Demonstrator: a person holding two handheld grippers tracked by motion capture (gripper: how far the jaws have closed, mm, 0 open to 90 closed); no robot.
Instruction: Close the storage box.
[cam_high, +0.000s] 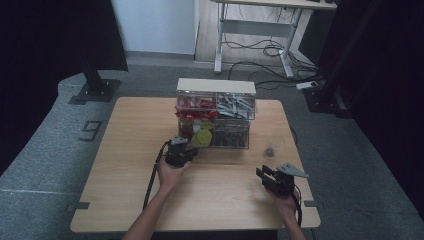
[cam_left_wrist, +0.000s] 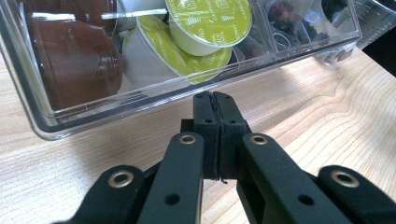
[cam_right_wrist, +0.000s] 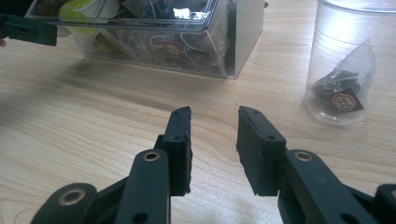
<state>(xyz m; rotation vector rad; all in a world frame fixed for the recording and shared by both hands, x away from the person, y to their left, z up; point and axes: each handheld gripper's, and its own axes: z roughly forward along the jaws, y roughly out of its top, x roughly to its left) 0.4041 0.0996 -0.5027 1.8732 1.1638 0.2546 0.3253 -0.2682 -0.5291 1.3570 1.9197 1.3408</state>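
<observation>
The left gripper (cam_left_wrist: 215, 105), fingers clenched on nothing, sits just before the open drawer (cam_left_wrist: 140, 100) of the clear organizer; the green coffee capsules (cam_left_wrist: 205, 21) lie straight ahead inside. The right gripper (cam_right_wrist: 214, 116), fingers released, waits farther away, near the plastic cup (cam_right_wrist: 348, 60).

A light wooden table (cam_high: 125, 165) stands on grey carpet (cam_high: 45, 145) — bearing a clear plastic organiser (cam_high: 216, 114) of coffee capsules, sachets and tea bags near its far edge, and a clear plastic cup (cam_high: 270, 148) just right of it.
</observation>
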